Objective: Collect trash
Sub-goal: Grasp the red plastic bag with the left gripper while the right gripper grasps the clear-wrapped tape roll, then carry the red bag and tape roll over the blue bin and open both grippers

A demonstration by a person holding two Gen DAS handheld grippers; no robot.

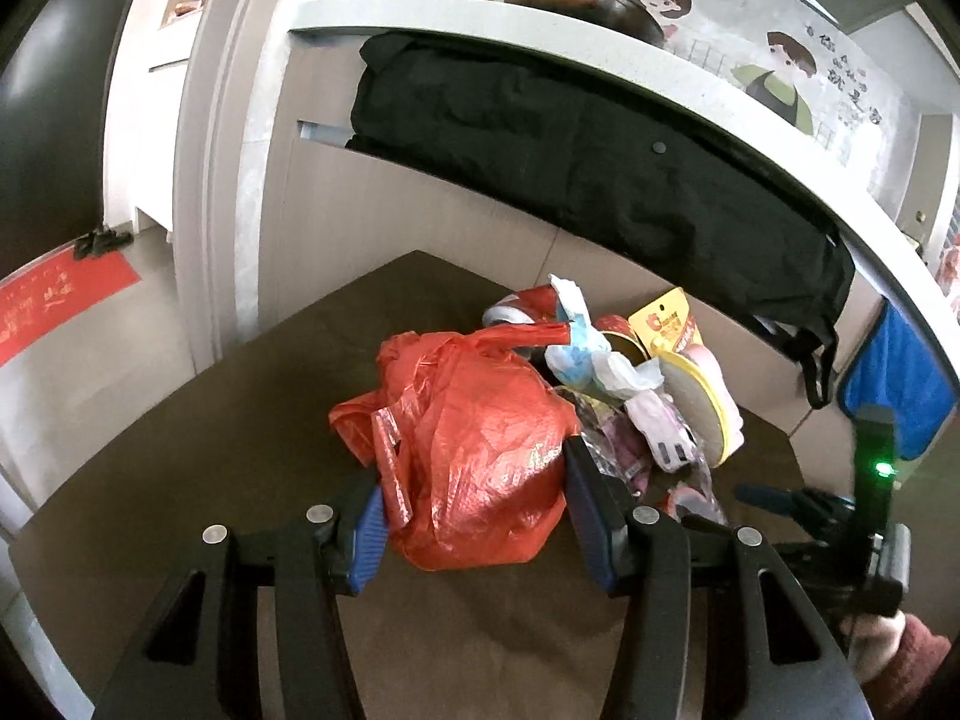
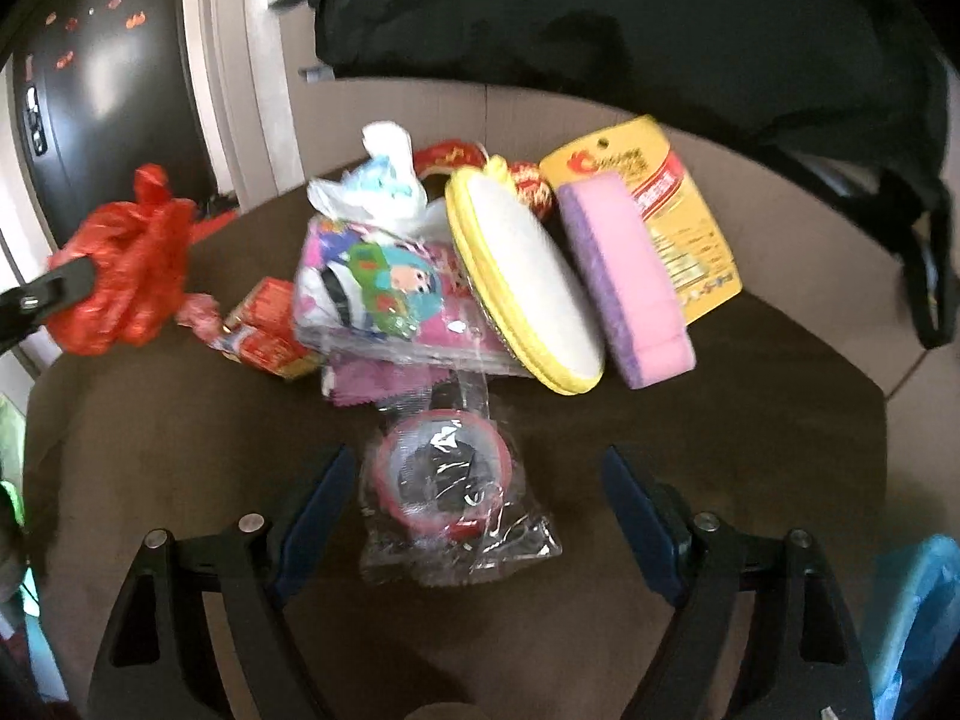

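A crumpled red plastic bag (image 1: 480,438) lies on the brown table (image 1: 240,420), between the jaws of my left gripper (image 1: 474,510), whose blue pads sit against both its sides. It also shows in the right wrist view (image 2: 120,276), with a left finger on it. My right gripper (image 2: 474,516) is open around a clear wrapper holding a red-rimmed round item (image 2: 447,498). Behind lie a cartoon packet (image 2: 384,288), a yellow-rimmed pad (image 2: 528,276), a pink sponge (image 2: 624,276) on a yellow card, and a white-blue wrapper (image 2: 378,186).
A black garment (image 1: 600,168) hangs from the white counter (image 1: 420,12) behind the table. A blue cloth (image 1: 894,384) hangs at the right. A blue bag (image 2: 918,618) is at the lower right. Small red packets (image 2: 270,324) lie beside the pile.
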